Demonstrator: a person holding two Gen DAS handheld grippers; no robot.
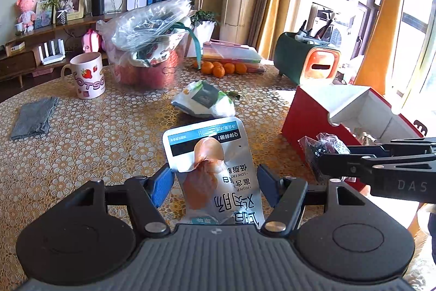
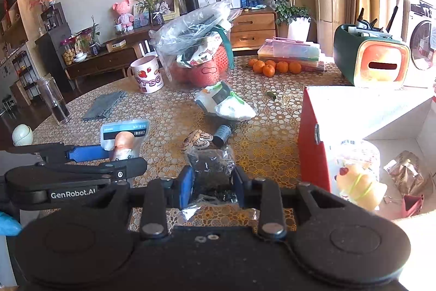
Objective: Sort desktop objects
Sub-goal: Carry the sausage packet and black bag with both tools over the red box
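The left gripper (image 1: 214, 183) was closed on a silver snack pouch (image 1: 215, 168). Its two blue pads pressed the pouch from both sides and held it up over the table (image 1: 95, 141). The pouch was shiny and a bit crinkled. It had a blue and black band near the far end, a picture of a pinkish-brown sausage in the middle, and big dark letters that looked upside down.

The right gripper (image 2: 214, 186) was closed on a small clear bag (image 2: 211, 165) full of little black bits. The bag was crumpled and shiny, and its far end rested on the table, just beside the red box (image 2: 313, 138).

The red box stood open to the right. It was white inside and held a yellow snack pack (image 2: 357, 179) and a brownish crinkly wrapper (image 2: 407, 176).

Farther back lay a white pouch (image 2: 226, 104), a small dark bottle (image 2: 222, 134) and a spotted little thing (image 2: 196, 142). A strawberry mug (image 1: 87, 75) and some oranges (image 1: 220, 68) sat near the far edge.
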